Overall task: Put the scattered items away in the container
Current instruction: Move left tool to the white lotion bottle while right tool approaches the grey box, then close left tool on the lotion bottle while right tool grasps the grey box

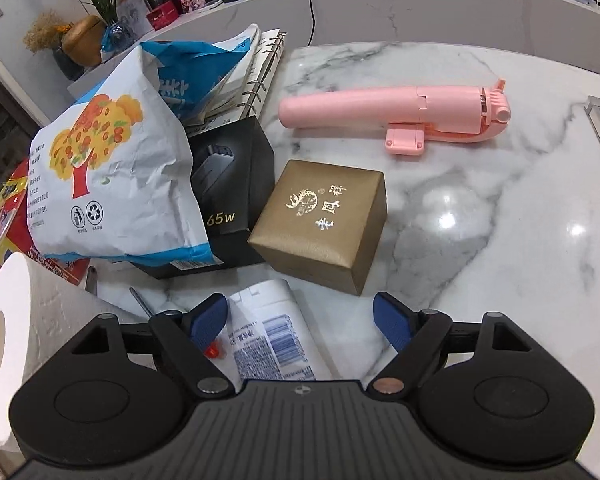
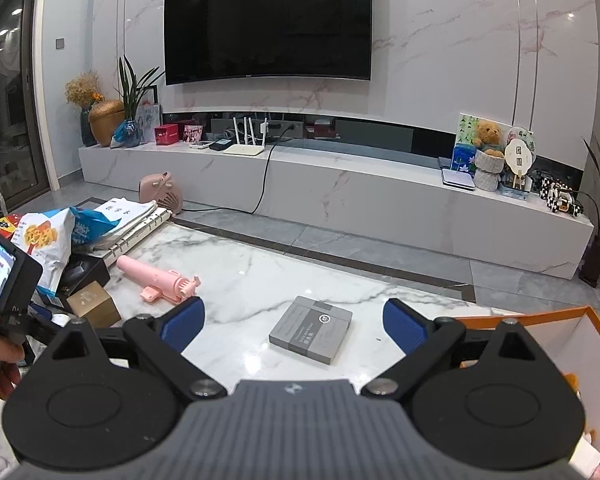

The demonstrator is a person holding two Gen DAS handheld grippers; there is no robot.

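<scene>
On the marble table (image 1: 480, 220) my left gripper (image 1: 300, 320) points down, open, over a white tube with a barcode (image 1: 272, 336) that lies between its blue pads without being pressed. Just ahead sit a gold box (image 1: 320, 220), a black "65w" box (image 1: 232, 184) and a pink handheld fan (image 1: 392, 112). In the right wrist view my right gripper (image 2: 294, 326) stands open above a flat grey box (image 2: 311, 329). An orange-rimmed white container (image 2: 548, 340) is at the right. The gold box (image 2: 94, 304) and pink fan (image 2: 160, 280) show at left.
A white printed bag (image 1: 112, 176), a ring binder (image 1: 256, 76), a red packet (image 1: 4, 208) and a paper roll (image 1: 4, 344) crowd the table's left side. A person's hand (image 2: 0, 364) holds the left device. Beyond the table are a TV console (image 2: 340, 184) and a small heater (image 2: 162, 194).
</scene>
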